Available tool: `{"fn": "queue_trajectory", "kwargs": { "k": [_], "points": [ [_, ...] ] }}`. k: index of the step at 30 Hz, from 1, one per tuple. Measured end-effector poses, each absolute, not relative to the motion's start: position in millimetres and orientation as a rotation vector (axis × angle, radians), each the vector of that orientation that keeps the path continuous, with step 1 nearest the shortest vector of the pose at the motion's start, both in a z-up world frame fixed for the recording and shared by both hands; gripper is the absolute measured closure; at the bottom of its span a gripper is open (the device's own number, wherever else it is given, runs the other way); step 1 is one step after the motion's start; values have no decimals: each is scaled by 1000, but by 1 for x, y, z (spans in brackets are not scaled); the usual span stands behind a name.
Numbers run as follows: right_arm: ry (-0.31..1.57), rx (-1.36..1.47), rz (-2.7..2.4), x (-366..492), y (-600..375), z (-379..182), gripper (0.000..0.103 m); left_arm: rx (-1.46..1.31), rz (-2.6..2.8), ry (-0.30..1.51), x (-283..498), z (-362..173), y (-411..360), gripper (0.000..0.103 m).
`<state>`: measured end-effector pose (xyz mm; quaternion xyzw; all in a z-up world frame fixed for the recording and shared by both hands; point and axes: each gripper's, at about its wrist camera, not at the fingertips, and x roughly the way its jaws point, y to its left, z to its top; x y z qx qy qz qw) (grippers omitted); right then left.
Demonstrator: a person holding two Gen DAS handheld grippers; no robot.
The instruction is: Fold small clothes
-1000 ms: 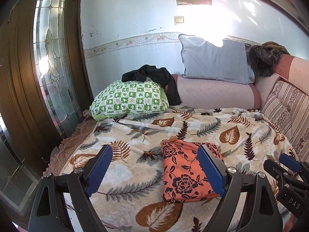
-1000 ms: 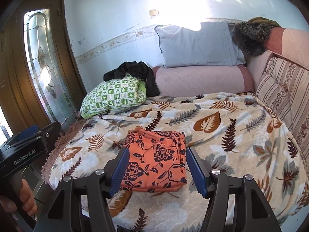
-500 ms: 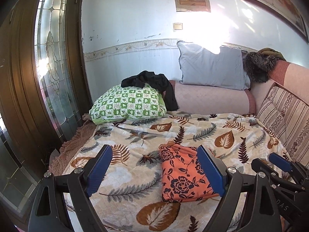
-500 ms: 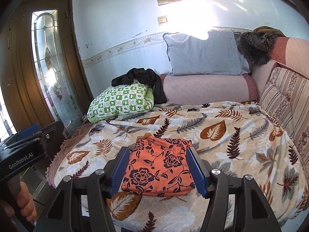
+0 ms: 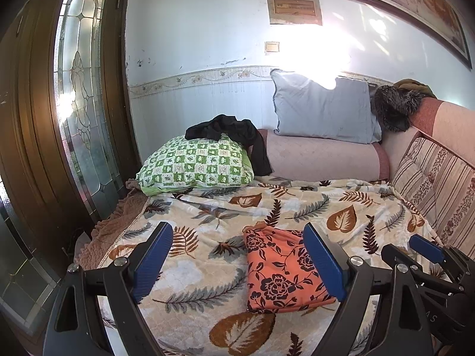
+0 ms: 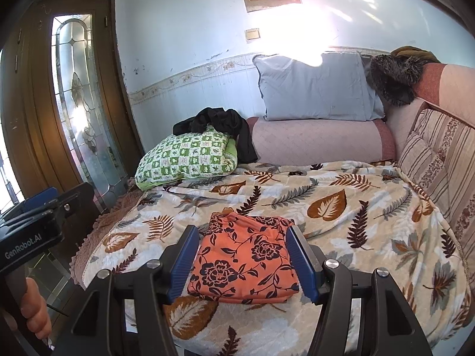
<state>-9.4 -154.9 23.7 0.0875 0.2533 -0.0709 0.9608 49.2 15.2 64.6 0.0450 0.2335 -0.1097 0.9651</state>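
Observation:
An orange garment with dark flowers (image 5: 282, 270) (image 6: 243, 259) lies folded into a flat rectangle on the leaf-patterned blanket (image 5: 207, 222) (image 6: 341, 207). My left gripper (image 5: 237, 261) is held back from it and to its left, jaws wide open with nothing between them. My right gripper (image 6: 240, 258) hovers in front of the garment, also open and empty; the cloth shows between its blue pads but lies beyond them. The right gripper's body (image 5: 424, 261) appears at the lower right of the left wrist view, and the left one (image 6: 32, 225) at the left of the right wrist view.
A green checked pillow (image 5: 196, 163) with a black garment (image 5: 237, 136) on it sits at the back left. A grey-blue pillow (image 5: 323, 112) leans on the wall above a pink bolster (image 5: 320, 160). A striped sofa back (image 5: 439, 184) borders the right; a glass-panelled door (image 5: 80, 118) stands left.
Both grippers have drawn back and risen a little from the bed, so the folded garment sits lower and smaller in view. Both stay open as before.

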Motion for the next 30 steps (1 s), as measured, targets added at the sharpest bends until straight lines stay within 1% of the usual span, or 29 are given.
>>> {"fn": "queue_trajectory", "kwargs": {
  "k": [30],
  "points": [
    [496, 167, -179, -13, -153, 24, 38, 80, -285, 434, 48, 73, 16, 13]
  ]
}}
